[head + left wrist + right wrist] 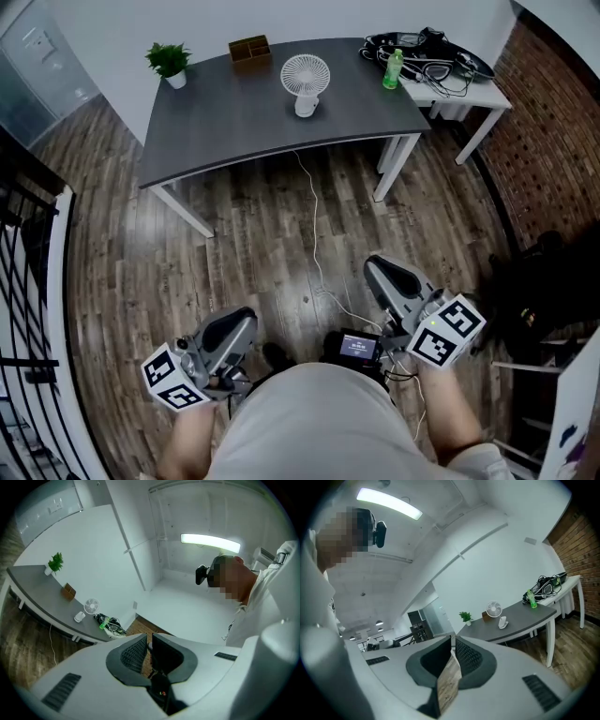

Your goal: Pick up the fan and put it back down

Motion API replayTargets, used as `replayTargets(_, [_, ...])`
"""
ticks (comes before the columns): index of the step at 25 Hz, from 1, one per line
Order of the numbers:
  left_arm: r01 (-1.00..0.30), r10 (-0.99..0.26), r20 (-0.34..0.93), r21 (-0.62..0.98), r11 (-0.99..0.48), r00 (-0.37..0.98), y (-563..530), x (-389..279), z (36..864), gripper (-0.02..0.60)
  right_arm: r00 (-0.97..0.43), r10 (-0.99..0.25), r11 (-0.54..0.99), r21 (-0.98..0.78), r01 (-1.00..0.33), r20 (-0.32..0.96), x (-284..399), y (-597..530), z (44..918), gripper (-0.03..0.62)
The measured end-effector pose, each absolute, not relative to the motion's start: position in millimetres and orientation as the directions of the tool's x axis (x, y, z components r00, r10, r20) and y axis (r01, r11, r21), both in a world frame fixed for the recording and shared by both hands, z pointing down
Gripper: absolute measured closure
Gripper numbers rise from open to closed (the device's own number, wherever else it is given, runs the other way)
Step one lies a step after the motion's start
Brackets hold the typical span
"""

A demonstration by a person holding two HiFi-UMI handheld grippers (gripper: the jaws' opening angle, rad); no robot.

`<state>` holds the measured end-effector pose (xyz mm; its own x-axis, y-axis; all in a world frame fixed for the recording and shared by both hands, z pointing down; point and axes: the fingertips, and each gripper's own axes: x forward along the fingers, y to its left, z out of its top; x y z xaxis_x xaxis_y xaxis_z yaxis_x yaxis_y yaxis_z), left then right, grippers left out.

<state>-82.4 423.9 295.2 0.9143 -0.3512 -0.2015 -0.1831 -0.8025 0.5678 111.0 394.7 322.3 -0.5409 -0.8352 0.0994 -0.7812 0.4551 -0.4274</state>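
My left gripper [228, 335] and right gripper [392, 278] both have their jaws closed tight, holding nothing. The fan [306, 77] stands far off on the worktop [234, 122]. I should walk close, open wide, and grip its stem softly.

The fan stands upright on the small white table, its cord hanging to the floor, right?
No: the fan stands upright on the dark grey desk, as the head view shows. Its cord does hang to the floor.
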Motion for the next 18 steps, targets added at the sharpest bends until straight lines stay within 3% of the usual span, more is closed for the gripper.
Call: replayTargets(18, [-0.217,-0.403,-0.201,0.593,-0.776,0.893,437.2,-85.5,299.9,0.552,-0.509,-0.855,0.414,-0.462,-0.785,0.098,127.1,406.4,330.5,0.516])
